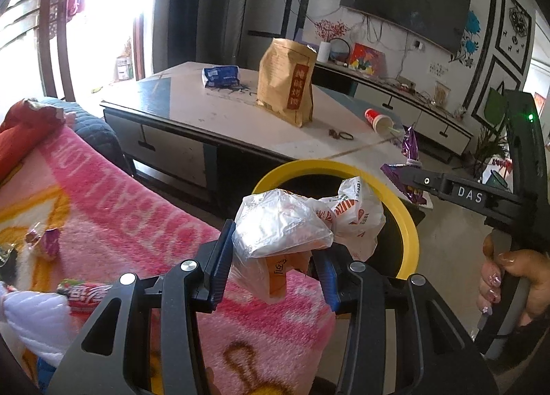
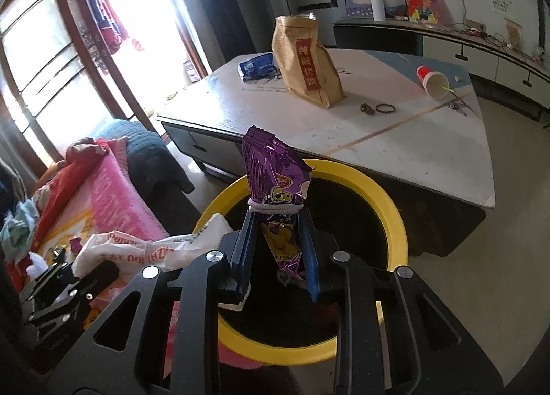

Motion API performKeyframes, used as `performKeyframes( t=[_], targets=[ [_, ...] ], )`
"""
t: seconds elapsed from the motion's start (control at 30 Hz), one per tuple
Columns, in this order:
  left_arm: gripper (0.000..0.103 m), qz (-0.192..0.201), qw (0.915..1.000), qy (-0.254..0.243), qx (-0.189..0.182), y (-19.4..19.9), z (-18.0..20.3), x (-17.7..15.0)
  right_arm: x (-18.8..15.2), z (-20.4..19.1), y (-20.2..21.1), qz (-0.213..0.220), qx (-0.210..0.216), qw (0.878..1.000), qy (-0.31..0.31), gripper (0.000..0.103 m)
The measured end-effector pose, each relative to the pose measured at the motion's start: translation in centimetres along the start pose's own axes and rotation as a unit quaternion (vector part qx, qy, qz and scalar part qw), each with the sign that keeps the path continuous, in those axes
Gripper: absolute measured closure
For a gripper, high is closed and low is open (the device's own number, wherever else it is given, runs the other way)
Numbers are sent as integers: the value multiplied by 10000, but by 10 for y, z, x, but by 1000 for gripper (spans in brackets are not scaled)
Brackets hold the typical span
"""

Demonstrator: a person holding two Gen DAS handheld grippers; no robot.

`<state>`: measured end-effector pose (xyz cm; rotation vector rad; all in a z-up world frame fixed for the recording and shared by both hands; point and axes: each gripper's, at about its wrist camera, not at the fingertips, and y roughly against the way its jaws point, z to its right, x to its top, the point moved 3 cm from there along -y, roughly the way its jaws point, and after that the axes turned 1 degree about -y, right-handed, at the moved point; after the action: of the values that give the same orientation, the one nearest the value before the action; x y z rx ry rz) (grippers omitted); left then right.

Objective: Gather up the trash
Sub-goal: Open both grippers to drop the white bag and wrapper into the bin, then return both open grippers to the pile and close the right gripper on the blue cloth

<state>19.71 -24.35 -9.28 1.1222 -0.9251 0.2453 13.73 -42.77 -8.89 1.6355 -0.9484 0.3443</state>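
The left gripper (image 1: 271, 257) had its blue fingers (image 1: 220, 254) clamped on a crumpled white plastic bag (image 1: 285, 226) with orange print, held right at the near edge of the yellow-rimmed bin (image 1: 410, 223) — part of the bag hung over the pink blanket (image 1: 120, 195). The right gripper (image 1: 405, 176) showed off to the side with something purple.

In the right wrist view, that gripper was nearly closed on a purple snack wrapper (image 2: 275, 185), standing upright over the bin's dark opening. A brown paper bag (image 2: 306, 61), a blue packet (image 2: 257, 65) and a tipped red cup (image 2: 431, 80) sat on the coffee table (image 2: 395, 140) behind.
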Motion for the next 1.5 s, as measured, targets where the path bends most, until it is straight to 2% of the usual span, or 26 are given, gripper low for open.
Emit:
performKeyframes(
  t=[0.13,0.17,0.2,0.23,0.27,0.3,0.33,0.47,0.6,0.73,1.17,1.5],
  targets=[
    [59,-85,9999,-56,-89,-13,4,1,0,4,-3,-12,-35,10000,-66,82],
    [57,-107,9998,-65,-128,-16,5,0,0,5,-4,-25,-70,9999,-94,76],
    [52,-94,9999,-53,-133,-18,5,0,-1,5,-4,-27,-89,9999,-97,70],
    [42,-73,9999,-17,-129,-18,3,1,0,5,-4,-14,-114,9999,-93,67],
    [36,-51,9999,50,-156,-17,2,1,0,5,-3,20,-166,9998,-81,59],
    [25,-19,9997,137,-195,-16,0,1,0,5,-2,44,-191,9998,-76,55],
    [19,30,9995,226,-227,-13,-2,1,1,4,-1,69,-207,9997,-69,54],
    [9,196,9990,364,-174,2,-8,1,2,-4,5,201,-265,9994,77,47],
    [8,358,9980,501,-134,18,-15,1,2,-19,13,337,-195,9990,236,40],
    [8,523,9969,592,-28,36,-23,0,1,-39,23,450,-12,9979,457,37],
    [8,890,9901,1032,342,88,-65,-4,-10,-91,44,565,581,9923,933,36],
    [8,1061,9825,1368,684,122,-100,-16,-26,-132,61,643,1017,9832,1371,36]
  ],
)
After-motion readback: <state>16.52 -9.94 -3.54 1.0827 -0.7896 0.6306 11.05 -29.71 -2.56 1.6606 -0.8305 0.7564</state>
